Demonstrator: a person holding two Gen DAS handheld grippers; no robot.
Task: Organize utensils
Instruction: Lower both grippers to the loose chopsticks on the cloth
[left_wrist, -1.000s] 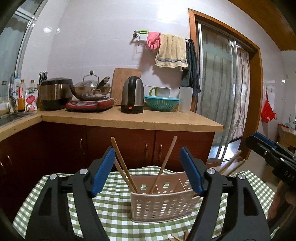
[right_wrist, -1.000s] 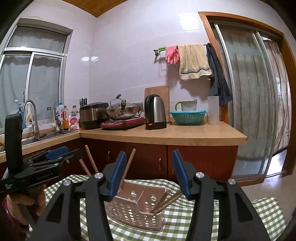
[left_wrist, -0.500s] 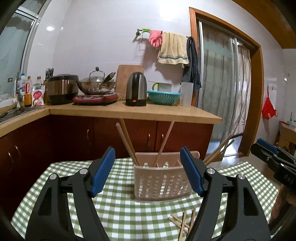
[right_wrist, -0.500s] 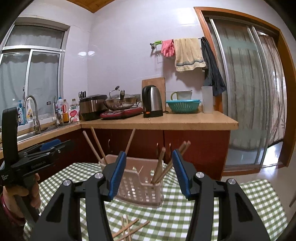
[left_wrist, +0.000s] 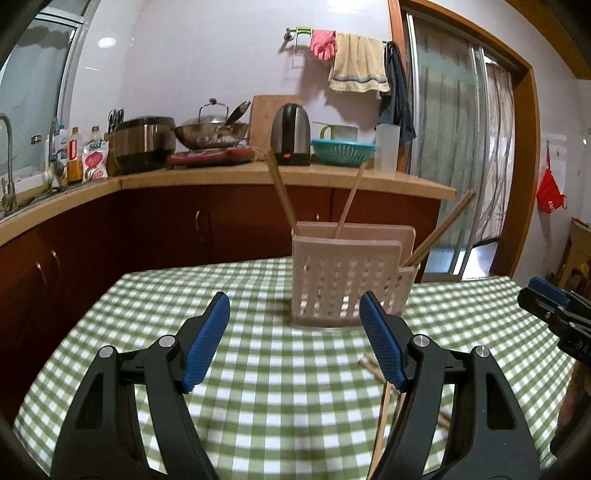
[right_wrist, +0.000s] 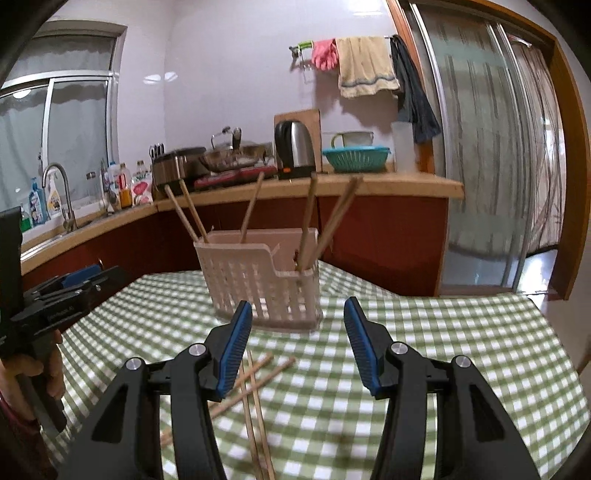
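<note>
1. The left gripper (left_wrist: 293, 338) is hanging over the green checked tablecloth (left_wrist: 258, 387) with its jaws standing wide apart — nothing is sitting between the blue pads (left_wrist: 207, 341).
2. The right gripper (right_wrist: 298, 341) is likewise standing open and empty, pointing toward the pale perforated utensil holder (right_wrist: 258, 280).
3. The utensil holder is standing upright on the cloth-covered counter (right_wrist: 461, 332), just beyond both grippers.
4. Several wooden chopsticks are leaning inside it: in the right wrist view a pair (right_wrist: 186, 214) is resting at the holder's left end, a single one (right_wrist: 251, 208) is slanting up near the middle, and a few more (right_wrist: 332, 221) are sitting in the lower compartment at the right end.
5. Loose chopsticks (right_wrist: 255, 376) are lying crossed on the cloth below the right gripper's left pad, apart from the holder — in the left wrist view they (left_wrist: 384, 406) are partly hiding behind the left gripper's right finger.
6. A hand (right_wrist: 35, 373) is gripping the handle of the left gripper at the left edge of the right wrist view.
7. Behind the cloth, a kitchen worktop (left_wrist: 258, 173) is carrying a kettle (left_wrist: 290, 134), a wok (left_wrist: 210, 133) and a teal colander (left_wrist: 342, 151).
</note>
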